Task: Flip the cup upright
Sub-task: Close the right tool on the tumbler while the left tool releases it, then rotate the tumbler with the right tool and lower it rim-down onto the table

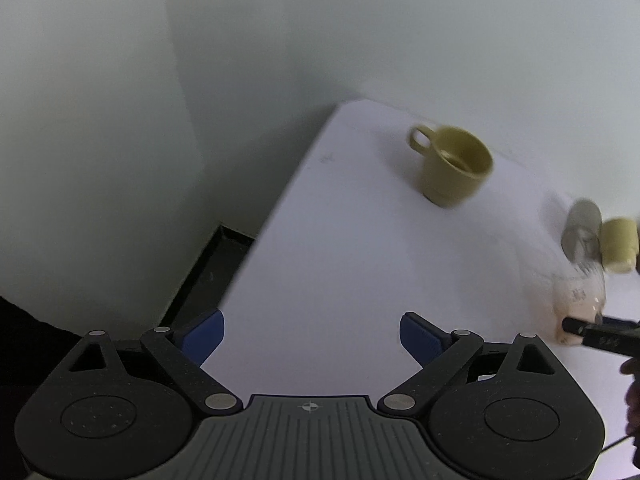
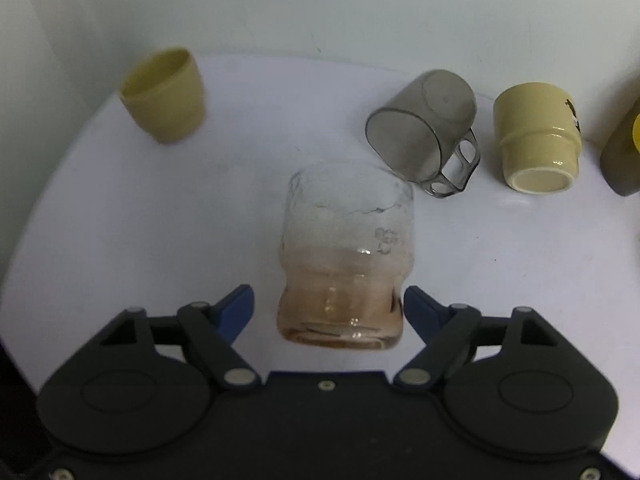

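Note:
A clear glass cup with a pinkish base lies on its side on the white table, base toward me. My right gripper is open with its blue pads on either side of the base, apart from it. The glass also shows at the right edge of the left wrist view. My left gripper is open and empty above the table's left part. An olive mug stands upright at the back; it also shows in the right wrist view.
A smoky grey handled cup lies on its side behind the glass. A cream mug lies on its side to its right. A dark olive object stands at the right edge. The table's left edge drops beside a wall.

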`<act>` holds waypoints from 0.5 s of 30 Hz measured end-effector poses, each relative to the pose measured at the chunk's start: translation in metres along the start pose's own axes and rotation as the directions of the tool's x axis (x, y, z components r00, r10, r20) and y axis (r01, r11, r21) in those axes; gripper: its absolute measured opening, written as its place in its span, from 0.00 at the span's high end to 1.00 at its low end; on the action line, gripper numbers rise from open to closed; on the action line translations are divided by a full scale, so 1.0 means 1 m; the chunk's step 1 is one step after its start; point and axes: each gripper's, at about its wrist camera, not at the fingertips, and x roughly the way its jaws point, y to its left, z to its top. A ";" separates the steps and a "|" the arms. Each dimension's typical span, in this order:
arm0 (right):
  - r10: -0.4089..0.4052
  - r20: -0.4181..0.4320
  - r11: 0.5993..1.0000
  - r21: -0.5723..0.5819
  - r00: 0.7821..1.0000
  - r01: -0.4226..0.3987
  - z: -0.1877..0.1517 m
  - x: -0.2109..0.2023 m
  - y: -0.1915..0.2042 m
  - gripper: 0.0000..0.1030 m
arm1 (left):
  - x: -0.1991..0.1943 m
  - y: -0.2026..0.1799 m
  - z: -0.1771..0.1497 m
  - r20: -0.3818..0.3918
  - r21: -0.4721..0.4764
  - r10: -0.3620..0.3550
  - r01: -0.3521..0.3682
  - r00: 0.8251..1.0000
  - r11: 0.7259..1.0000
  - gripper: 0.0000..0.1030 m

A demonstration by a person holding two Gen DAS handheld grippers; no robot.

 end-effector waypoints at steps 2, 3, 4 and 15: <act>-0.020 -0.012 1.000 0.009 1.000 0.020 -0.004 0.002 -0.002 0.30 | 0.000 0.008 0.003 0.001 -0.005 -0.008 0.008 1.000 1.000 0.08; -0.011 -0.013 0.999 0.033 1.000 0.012 -0.006 0.000 -0.005 0.31 | 0.002 0.012 0.004 -0.001 -0.008 -0.013 0.013 1.000 1.000 0.08; -0.005 -0.026 0.998 0.061 1.000 0.007 -0.007 0.000 -0.009 0.31 | 0.004 0.014 0.005 -0.004 -0.011 -0.018 0.018 1.000 1.000 0.08; 0.032 -0.075 0.982 0.186 0.997 -0.018 -0.032 -0.030 -0.007 0.28 | 0.013 0.000 0.002 0.002 -0.032 -0.091 0.091 0.996 0.995 0.08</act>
